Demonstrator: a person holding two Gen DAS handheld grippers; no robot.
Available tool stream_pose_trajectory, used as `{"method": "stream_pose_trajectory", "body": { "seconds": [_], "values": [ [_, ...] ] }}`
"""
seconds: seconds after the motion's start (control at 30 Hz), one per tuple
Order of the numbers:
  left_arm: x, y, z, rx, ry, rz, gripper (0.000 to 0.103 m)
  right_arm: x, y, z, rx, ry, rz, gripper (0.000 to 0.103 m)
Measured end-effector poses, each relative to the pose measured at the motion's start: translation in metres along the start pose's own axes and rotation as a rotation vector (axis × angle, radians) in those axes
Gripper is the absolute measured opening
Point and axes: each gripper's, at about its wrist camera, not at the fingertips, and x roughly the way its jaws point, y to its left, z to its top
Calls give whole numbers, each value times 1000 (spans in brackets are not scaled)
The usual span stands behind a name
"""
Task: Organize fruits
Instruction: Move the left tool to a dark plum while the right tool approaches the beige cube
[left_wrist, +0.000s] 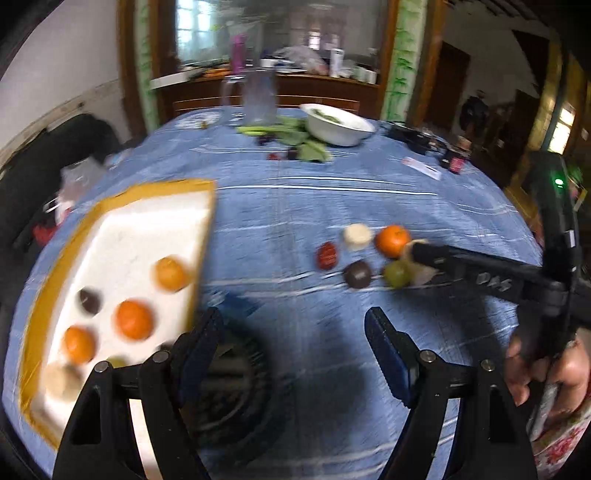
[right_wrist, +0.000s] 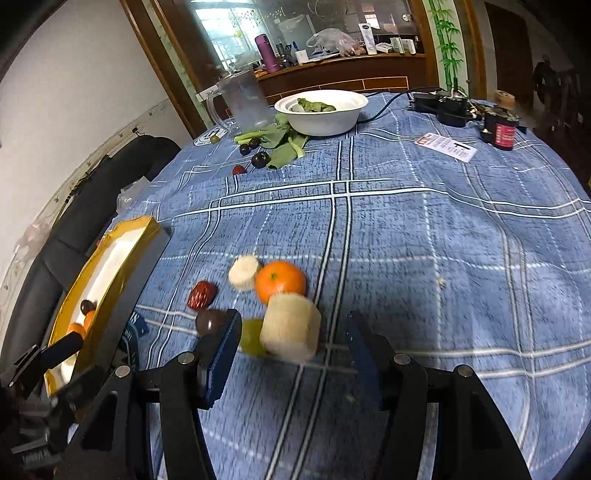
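On the blue cloth (right_wrist: 406, 240), the right gripper (right_wrist: 291, 354) stands with jaws apart around a pale banana chunk (right_wrist: 290, 326), beside an orange (right_wrist: 280, 282). The left gripper (left_wrist: 295, 332) gapes empty near the tray (left_wrist: 122, 258), which holds several blurred fruits, seemingly oranges.

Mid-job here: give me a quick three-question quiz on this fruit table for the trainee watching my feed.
1. True or false: the right gripper is shut on the orange.
2. Which fruit piece lies nearest between the right gripper's open fingers? A) banana chunk B) red date C) dark plum
3. Fill in: the fruits already sorted lie in the ____.

Key: 1. False, its jaws are open and hold nothing. 2. A. 3. yellow-rimmed white tray.
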Motion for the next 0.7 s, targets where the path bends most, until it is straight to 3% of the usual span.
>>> {"method": "stream_pose_trajectory", "body": {
  "seconds": [0.03, 0.1, 0.17, 0.23, 0.3, 0.53, 0.7],
  "values": [
    [5, -4, 3, 9, 6, -10, 77, 4, 0, 0, 1, 0, 3, 62],
    [21, -15, 8, 38, 20, -24, 65, 10, -2, 0, 4, 6, 7, 59],
    [38, -25, 11, 70, 49, -38, 46, 15, -5, -1, 7, 21, 19, 58],
    [53, -30, 14, 75, 79, -79, 42, 18, -9, 0, 12, 22, 39, 54],
    [66, -31, 16, 65, 102, -88, 42, 19, -10, 1, 18, 23, 64, 42],
    [84, -32, 24, 46, 99, -97, 41, 15, -16, -1, 30, 22, 81, 40],
    [83, -45, 15, 131, 45, -42, 40, 18, -17, -2, 48, 38, 99, 40]
  ]
}}
